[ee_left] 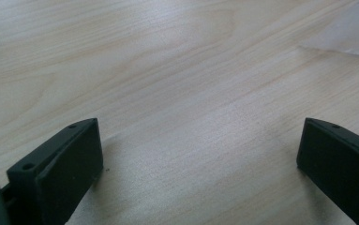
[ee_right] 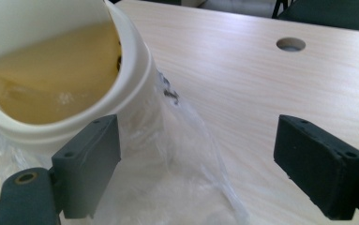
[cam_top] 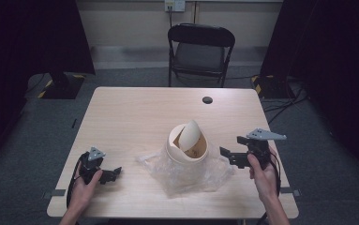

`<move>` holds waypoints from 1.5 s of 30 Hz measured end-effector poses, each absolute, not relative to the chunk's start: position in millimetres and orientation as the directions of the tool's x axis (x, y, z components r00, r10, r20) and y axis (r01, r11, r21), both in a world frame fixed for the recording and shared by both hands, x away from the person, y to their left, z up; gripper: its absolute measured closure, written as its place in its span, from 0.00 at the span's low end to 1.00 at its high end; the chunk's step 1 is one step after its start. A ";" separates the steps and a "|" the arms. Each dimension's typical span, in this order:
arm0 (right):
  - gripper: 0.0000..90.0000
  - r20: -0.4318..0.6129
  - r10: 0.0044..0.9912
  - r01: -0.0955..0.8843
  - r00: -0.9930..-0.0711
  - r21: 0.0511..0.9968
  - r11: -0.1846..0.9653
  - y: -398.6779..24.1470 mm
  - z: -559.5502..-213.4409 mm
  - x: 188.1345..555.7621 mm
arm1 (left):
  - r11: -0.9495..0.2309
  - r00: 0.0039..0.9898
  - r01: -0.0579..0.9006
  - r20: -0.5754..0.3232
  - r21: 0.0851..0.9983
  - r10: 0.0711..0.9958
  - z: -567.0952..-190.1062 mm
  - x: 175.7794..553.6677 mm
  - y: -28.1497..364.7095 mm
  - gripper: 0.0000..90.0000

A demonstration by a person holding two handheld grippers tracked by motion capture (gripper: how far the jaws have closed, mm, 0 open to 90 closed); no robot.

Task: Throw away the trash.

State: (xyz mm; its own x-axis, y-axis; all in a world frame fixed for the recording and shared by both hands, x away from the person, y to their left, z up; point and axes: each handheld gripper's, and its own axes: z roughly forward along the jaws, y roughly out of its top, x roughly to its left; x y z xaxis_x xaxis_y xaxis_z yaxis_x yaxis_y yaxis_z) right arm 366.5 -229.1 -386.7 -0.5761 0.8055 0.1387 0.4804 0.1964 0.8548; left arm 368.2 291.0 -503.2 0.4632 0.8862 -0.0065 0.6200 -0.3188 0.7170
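Pale wood counter (cam_top: 130, 117) is sitting in a dim room, black chair (cam_top: 200, 49) standing behind it. Cream bin (cam_top: 186, 145) is standing mid-counter on a clear plastic bag (cam_top: 168, 176). Left tongs (cam_top: 114, 173) are resting wide on bare wood. Right tongs (ee_right: 196, 159) are gaping wide, empty, just beside the bin; right gripper view is showing the bin's yellowish inside.

left hand-held gripper (cam_top: 115, 171) open; right hand-held gripper (cam_top: 228, 151) open, raised

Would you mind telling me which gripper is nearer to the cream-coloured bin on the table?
The right gripper is nearer: its jaws stand open right beside the cream bin, over the clear plastic bag. The left gripper rests open on the table, well off to the bin's left.
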 end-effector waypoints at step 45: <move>0.15 -0.014 0.953 0.680 -0.302 0.698 0.225 -293.9 -494.6 367.2 | -0.318 0.463 0.620 -0.007 0.717 0.886 -503.3 368.2 291.0 0.00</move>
